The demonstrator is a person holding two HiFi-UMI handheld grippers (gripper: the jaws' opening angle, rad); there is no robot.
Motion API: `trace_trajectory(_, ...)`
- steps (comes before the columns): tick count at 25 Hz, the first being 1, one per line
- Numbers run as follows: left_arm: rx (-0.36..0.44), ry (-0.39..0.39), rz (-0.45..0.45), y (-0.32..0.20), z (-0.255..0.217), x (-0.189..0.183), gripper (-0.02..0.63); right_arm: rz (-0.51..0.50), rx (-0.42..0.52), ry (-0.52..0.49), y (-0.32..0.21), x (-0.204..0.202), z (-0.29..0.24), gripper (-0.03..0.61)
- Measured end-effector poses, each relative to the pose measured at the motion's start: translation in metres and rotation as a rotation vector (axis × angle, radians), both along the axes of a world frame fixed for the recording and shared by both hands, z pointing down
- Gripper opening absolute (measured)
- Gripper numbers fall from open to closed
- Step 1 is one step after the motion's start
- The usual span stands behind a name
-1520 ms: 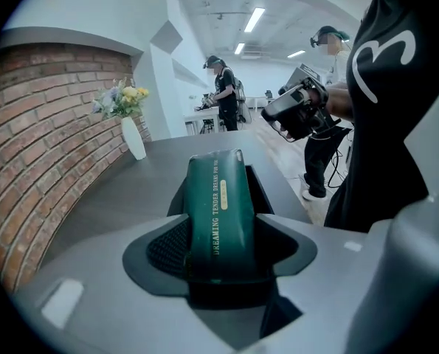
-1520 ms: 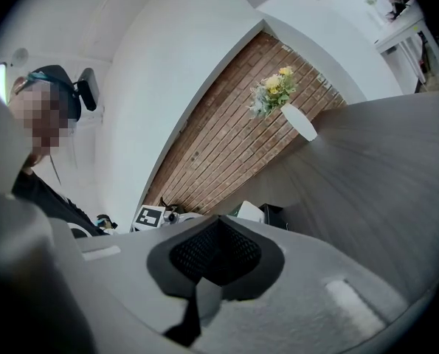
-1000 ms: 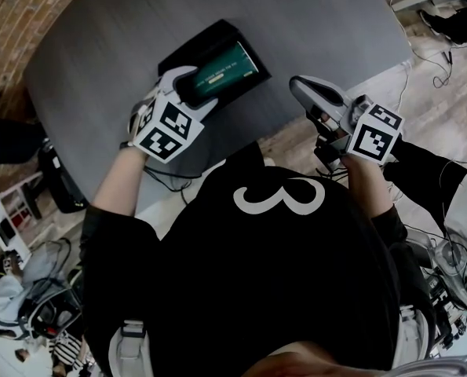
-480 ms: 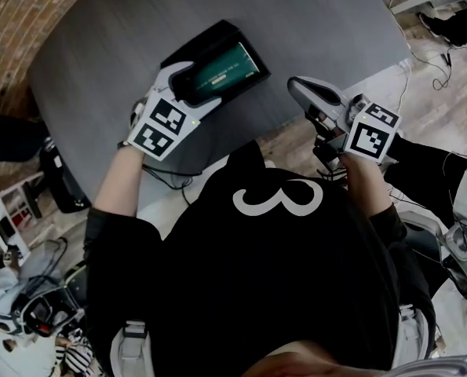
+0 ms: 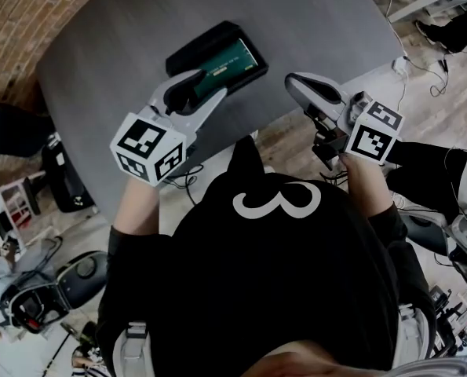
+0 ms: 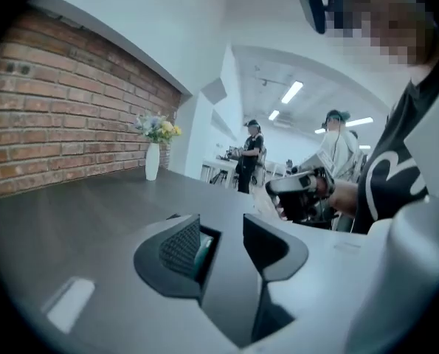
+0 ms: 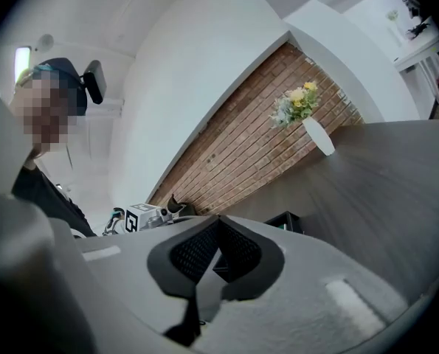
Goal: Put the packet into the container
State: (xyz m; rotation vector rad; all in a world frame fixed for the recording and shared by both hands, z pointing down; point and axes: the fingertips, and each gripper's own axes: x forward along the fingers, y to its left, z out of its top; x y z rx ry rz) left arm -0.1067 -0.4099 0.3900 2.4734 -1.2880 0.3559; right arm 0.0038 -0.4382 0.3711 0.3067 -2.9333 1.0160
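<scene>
A green packet (image 5: 227, 60) lies flat inside the black container (image 5: 187, 50) on the grey table (image 5: 123, 53). My left gripper (image 5: 204, 85) hovers just in front of the container's near end. Its jaws are closing, and a gap with nothing in it still shows between them. In the left gripper view (image 6: 223, 245) a green sliver of the packet (image 6: 202, 248) shows past the left pad. My right gripper (image 5: 293, 82) is held off the table's front edge, to the right of the container. It is shut on nothing, with its pads touching (image 7: 219, 253). The container (image 7: 289, 221) sits beyond it.
A white vase of flowers (image 7: 319, 135) stands at the table's far end, beside a brick wall (image 6: 71, 116). Several people (image 6: 249, 153) stand at benches in the background. Bags and gear (image 5: 37, 289) lie on the floor at the left, cables (image 5: 445, 61) at the right.
My left gripper has drawn back from over the container toward the person, and its marker cube has swung down and left. The packet stays in the container. The right gripper has hardly moved.
</scene>
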Motion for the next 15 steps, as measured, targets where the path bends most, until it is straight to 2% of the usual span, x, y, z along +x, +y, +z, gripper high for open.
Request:
trace_trajectory(2, 0.014, 0.076, -0.020, 0.009, -0.014, 0.008, 0.145, -0.025, 0.035, -0.019, 0.009, -0.001, -0.012, 0.000)
trace_trajectory(4, 0.034, 0.105, -0.033, 0.020, -0.026, 0.017, 0.118, -0.050, 0.077, -0.026, 0.020, -0.001, -0.021, 0.000)
trace_trajectory(8, 0.067, 0.174, -0.075, 0.047, -0.052, 0.037, 0.013, -0.082, 0.128, -0.032, 0.048, 0.001, -0.031, 0.000)
trace_trajectory(11, 0.087, 0.213, -0.115, 0.072, -0.057, 0.051, 0.012, -0.102, 0.150, -0.043, 0.075, 0.004, -0.032, 0.000)
trace_trajectory(15, 0.096, 0.225, -0.159, 0.094, -0.050, 0.062, 0.012, -0.111, 0.163, -0.040, 0.093, 0.010, -0.029, 0.000)
